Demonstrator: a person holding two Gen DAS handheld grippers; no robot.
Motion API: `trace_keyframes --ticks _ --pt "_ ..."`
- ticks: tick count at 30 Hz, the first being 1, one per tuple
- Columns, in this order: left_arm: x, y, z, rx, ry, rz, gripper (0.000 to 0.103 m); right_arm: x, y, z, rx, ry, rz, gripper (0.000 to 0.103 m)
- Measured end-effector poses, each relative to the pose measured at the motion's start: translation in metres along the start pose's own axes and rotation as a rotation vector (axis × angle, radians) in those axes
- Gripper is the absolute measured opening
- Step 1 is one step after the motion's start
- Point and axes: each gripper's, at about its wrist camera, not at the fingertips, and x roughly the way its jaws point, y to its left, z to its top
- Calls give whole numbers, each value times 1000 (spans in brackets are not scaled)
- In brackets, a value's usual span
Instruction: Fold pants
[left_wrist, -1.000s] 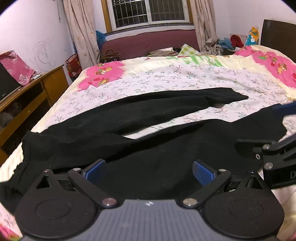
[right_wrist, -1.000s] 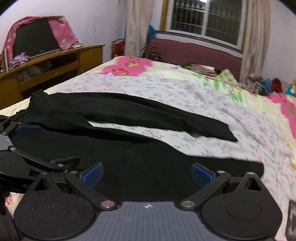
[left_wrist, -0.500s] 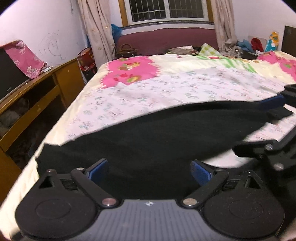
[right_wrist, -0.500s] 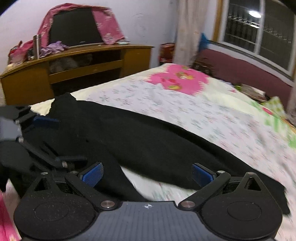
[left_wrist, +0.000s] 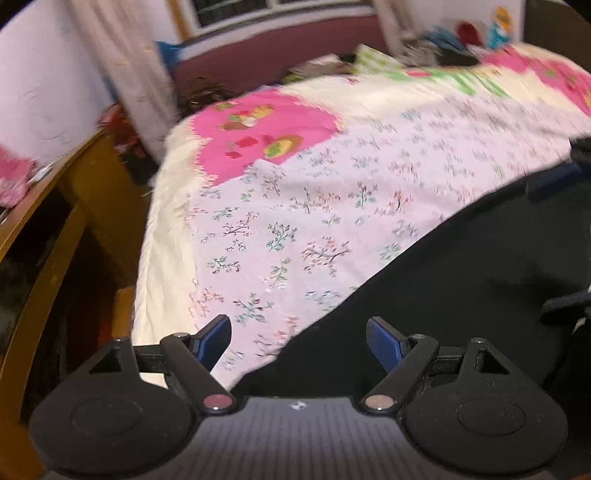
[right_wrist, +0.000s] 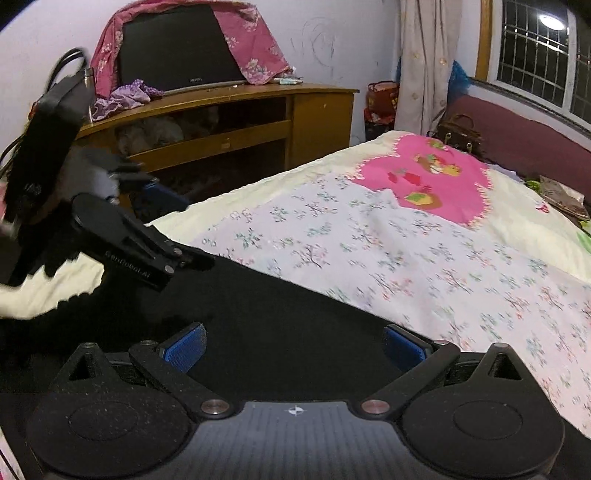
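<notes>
Pants under right hand-held gripper, fingers spread; contact unclear.

Both wrist views look low and close across the bed, sharing its floral sheet.

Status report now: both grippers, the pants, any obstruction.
Left gripper open, right gripper open, neither holding. Black fabric pants flat on floral bedsheet. Nothing blocking.

Black cloth pants lie on a white floral bedsheet with a pink cartoon patch toward twelve o'clock.
</notes>
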Motion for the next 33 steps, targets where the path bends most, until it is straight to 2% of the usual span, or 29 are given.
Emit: trace_keyframes --ticks 3,4,7,10,16,18,22,24,26,27,30,31,33 --pt "23 30 -3 -16 85 -124 88 15 6 15 1 31 -19 95" --pt "31 37 -6 -7 118 -152 84 18 7 17 5 36 -22 95" --pt "54 50 -16 -1 213 -204 74 30 10 23 22 49 -20 95" --pt "72 57 -29 20 316 -238 68 46 11 29 36 68 6 95" --pt "66 73 -37 -40 368 -301 68 61 12 31 28 85 59 95" --pt "68 80 -40 -59 406 -320 68 68 12 31 25 95 63 95" --pt "60 92 -42 -62 424 -346 67 72 4 29 29 107 65 95" --pt "60 106 -40 -116 443 -353 67 71 0 27 22 103 63 95" --pt "66 106 -38 -49 491 -324 68 70 -2 26 12 102 62 95" --pt "69 103 -39 -22 515 -336 68 70 -3 27 8 103 60 95" --pt "79 96 -39 -13 560 -355 66 71 -4 27 4 103 62 95" --pt "77 96 -39 -24 549 -360 66 71 -4 28 1 101 59 95" --pt "66 108 -44 -125 525 -394 66 71 -4 28 5 93 61 95"
